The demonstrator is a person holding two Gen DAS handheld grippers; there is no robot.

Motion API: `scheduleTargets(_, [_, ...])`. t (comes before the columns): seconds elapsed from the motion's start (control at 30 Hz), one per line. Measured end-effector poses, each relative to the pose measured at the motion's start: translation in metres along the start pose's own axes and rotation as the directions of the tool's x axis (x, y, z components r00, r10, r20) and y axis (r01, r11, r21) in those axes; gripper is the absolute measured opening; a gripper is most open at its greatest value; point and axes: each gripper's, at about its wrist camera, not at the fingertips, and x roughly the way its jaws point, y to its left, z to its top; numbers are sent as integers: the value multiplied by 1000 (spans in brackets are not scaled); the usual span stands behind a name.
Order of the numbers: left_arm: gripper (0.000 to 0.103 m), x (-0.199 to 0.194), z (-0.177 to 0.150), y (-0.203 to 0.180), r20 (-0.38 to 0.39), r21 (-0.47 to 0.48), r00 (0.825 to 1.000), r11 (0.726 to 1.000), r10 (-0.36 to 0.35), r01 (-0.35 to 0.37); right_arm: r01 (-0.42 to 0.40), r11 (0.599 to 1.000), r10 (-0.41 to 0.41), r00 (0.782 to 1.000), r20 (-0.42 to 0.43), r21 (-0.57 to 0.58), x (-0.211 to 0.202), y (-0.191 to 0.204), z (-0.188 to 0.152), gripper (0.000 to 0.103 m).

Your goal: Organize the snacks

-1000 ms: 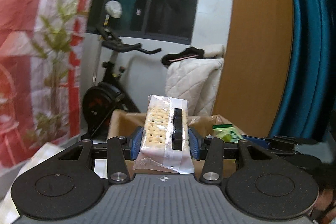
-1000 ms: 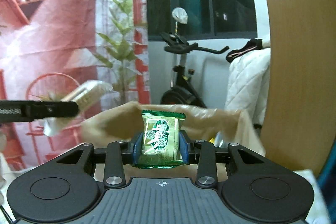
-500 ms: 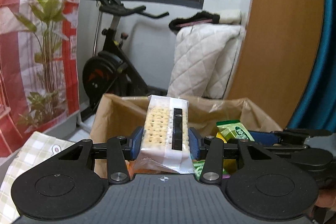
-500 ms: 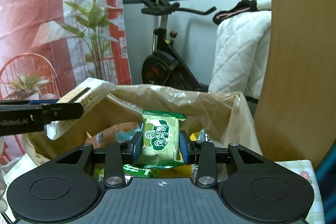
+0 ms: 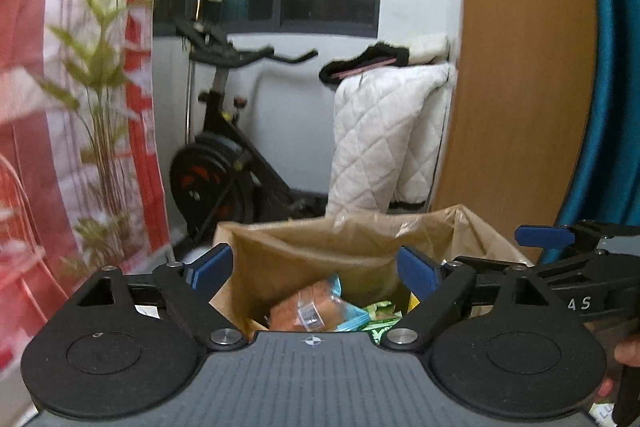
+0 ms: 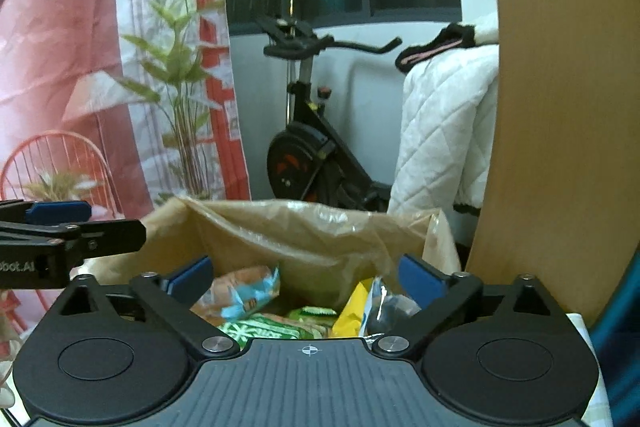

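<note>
Left tongs (image 5: 316, 267) gape wide with nothing between the blue pads, poised over the brown bag (image 5: 320, 247). Inside lie an orange pack (image 5: 308, 311) and green packs (image 5: 380, 315). Right tongs (image 5: 560, 267) show at the right edge.

From the right wrist, the right tongs (image 6: 308, 277) also stand wide and bare above the bag (image 6: 300, 231), where an orange pack (image 6: 240, 291), green packs (image 6: 272, 327) and a yellow pack (image 6: 354, 307) rest. Left tongs (image 6: 60, 235) sit at the left. A bike (image 6: 312, 147) stands far behind.

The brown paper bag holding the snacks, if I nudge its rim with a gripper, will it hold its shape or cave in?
The brown paper bag would probably cave: its rim is already creased and uneven. The snacks piled inside should stop it sliding or tipping.
</note>
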Motion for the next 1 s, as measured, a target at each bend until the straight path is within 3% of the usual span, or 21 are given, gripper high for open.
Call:
scheduleTargets(0.43, [99, -86, 27, -23, 129, 24, 991, 999, 28, -32, 42, 998, -45, 995, 87, 40, -91, 16, 14, 102])
scheduleTargets(0.67, [100, -122, 32, -37, 180, 43, 978, 993, 104, -113, 66, 996, -74, 988, 139, 59, -139, 17, 17, 102])
scheduleTargets(1.0, [100, -153, 28, -43, 180, 11, 982, 998, 59, -62, 58, 996, -66, 988, 141, 61, -177, 24, 12, 102])
